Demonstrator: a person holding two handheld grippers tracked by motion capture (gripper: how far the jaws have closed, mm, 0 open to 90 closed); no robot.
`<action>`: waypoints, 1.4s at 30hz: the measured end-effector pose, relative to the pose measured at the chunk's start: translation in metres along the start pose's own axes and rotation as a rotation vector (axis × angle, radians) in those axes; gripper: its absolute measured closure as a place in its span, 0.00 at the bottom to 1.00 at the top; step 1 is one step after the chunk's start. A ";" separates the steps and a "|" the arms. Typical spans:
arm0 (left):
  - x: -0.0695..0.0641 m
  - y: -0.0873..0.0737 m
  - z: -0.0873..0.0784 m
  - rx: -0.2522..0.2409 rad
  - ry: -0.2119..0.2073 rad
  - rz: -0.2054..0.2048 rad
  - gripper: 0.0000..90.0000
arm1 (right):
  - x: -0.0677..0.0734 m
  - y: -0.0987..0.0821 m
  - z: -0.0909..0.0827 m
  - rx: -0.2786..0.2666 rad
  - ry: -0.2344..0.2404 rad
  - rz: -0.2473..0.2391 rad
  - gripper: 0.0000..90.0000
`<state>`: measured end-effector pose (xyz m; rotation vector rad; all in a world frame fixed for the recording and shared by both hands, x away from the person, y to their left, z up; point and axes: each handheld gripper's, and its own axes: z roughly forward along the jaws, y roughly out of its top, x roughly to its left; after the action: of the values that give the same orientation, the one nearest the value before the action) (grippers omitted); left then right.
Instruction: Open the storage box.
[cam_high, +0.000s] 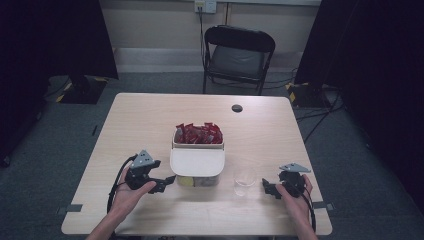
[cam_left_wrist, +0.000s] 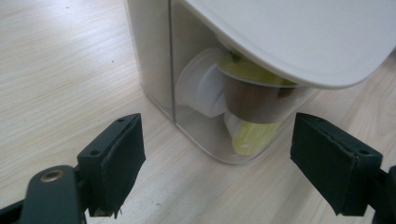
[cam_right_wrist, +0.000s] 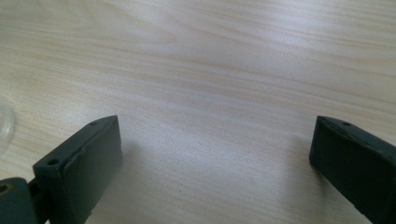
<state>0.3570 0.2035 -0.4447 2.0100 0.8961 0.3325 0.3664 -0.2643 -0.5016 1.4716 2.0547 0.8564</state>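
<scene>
Left gripper fingers apart, aimed at the lidded container to grab it; right gripper fingers apart, idle on bench.

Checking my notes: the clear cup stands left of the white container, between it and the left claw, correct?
Not quite. In the high view the clear cup stands right of the white container, between it and the right claw, not the left one.
</scene>
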 end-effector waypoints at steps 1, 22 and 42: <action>0.000 0.000 0.000 0.000 0.000 0.000 0.19 | 0.000 0.000 0.000 0.000 0.001 0.000 0.02; -0.004 0.006 0.003 -0.048 -0.021 -0.030 0.18 | 0.000 0.000 0.000 0.000 0.002 -0.001 0.02; -0.002 0.011 0.000 -0.058 -0.047 -0.019 0.17 | -0.002 0.000 0.000 0.003 0.017 -0.011 0.02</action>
<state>0.3611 0.1982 -0.4358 1.9474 0.8659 0.2961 0.3670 -0.2657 -0.5012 1.4582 2.0758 0.8644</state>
